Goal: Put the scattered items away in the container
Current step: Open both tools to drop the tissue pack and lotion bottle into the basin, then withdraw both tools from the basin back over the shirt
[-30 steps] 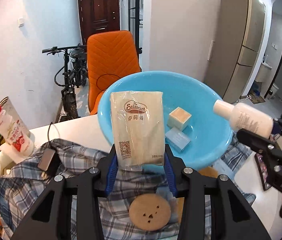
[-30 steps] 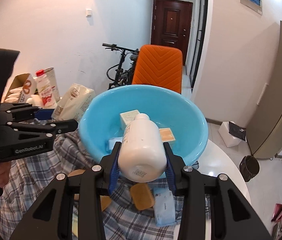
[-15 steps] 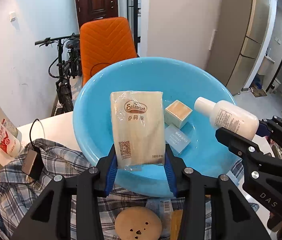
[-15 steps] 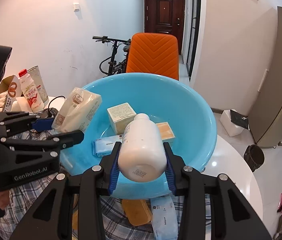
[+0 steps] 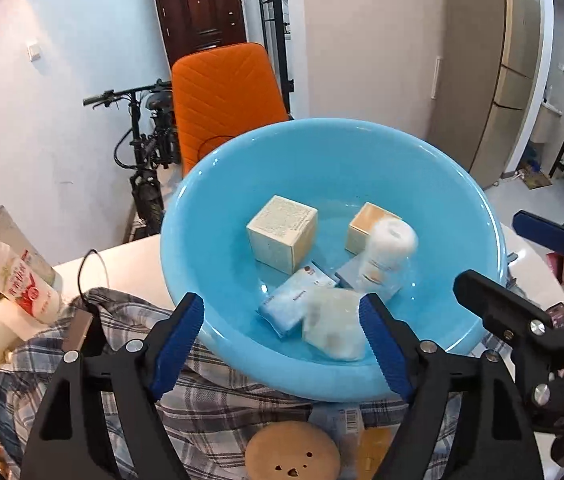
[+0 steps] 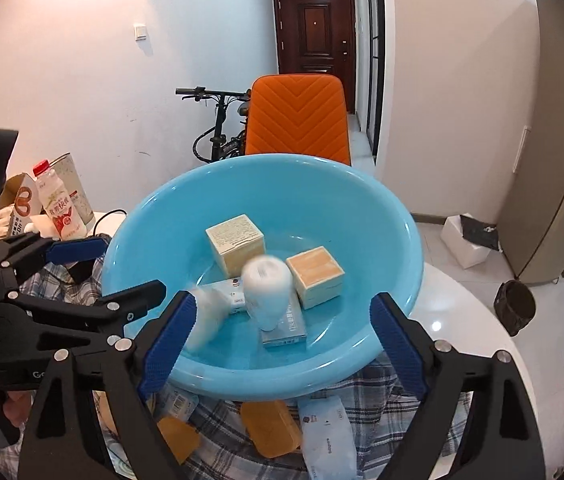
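A blue basin (image 5: 210, 216) (image 6: 398, 216) stands on a plaid cloth. In it lie two cream boxes (image 5: 282, 232) (image 6: 314, 276) and a blue packet (image 5: 294, 300). A blurred pale noodle packet (image 5: 334, 332) (image 6: 206, 312) and a blurred white bottle (image 5: 386, 252) (image 6: 266, 288) are falling inside it. My left gripper (image 5: 282, 344) is open and empty over the near rim. My right gripper (image 6: 282, 344) is open and empty over the near rim; it also shows in the left wrist view (image 5: 522, 264).
On the plaid cloth (image 5: 218, 404) by the near rim lie a round wooden coaster (image 5: 292, 456), orange pads (image 6: 270, 428) and a white-blue packet (image 6: 326, 436). A milk bottle (image 5: 14, 276) and cartons stand at left. An orange chair (image 5: 226, 96) and a bicycle are behind the table.
Both grippers have opened. The noodle packet has dropped from the left one and the white bottle from the right one into the basin.
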Available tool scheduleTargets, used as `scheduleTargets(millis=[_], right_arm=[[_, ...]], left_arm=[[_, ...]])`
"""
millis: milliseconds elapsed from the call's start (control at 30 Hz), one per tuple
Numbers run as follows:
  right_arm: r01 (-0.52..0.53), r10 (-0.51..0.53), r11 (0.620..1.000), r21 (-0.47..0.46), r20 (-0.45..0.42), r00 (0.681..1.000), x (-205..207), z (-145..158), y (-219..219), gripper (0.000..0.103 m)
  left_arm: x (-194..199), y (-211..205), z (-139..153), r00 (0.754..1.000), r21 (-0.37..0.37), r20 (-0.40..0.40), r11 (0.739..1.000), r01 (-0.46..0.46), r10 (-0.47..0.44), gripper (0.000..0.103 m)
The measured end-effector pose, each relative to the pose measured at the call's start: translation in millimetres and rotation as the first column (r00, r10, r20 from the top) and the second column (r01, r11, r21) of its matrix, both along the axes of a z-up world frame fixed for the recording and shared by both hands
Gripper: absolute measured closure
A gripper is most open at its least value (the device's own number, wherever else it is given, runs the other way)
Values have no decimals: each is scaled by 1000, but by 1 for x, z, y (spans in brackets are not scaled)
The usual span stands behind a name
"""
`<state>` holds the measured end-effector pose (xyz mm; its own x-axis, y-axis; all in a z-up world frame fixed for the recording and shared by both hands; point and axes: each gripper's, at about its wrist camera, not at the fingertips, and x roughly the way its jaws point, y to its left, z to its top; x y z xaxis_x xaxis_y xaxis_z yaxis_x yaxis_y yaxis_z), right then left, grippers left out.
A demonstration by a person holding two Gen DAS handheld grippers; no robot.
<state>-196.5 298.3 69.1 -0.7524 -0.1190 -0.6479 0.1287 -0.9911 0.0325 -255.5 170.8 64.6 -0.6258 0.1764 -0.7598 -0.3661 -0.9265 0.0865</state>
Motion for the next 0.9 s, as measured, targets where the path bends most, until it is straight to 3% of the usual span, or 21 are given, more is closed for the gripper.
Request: scheduleTargets(millis=[300,433,533,733,900], right_arm=[[-19,20,998,60,-22,1000,26,4,1,15],[-58,59,996,64,-8,998,63,2,13,15],[-78,78,994,78,8,997,92,-5,22,13],[-79,73,991,107,61,995,126,-30,31,13],[-78,73,994,82,69,995,138,-37,26,13]], left_arm=[[6,2,2,1000,-25,-16,1000,3,-4,21],[41,-14,11,994,-91,-112,996,9,-19,20],[74,-34,11,986,-112,-162,994,19,-37,12],[103,-57,-17,992,-176,-111,984,36,-57,12],[119,-66,-30,997,-130,-66,991,32,-41,12]])
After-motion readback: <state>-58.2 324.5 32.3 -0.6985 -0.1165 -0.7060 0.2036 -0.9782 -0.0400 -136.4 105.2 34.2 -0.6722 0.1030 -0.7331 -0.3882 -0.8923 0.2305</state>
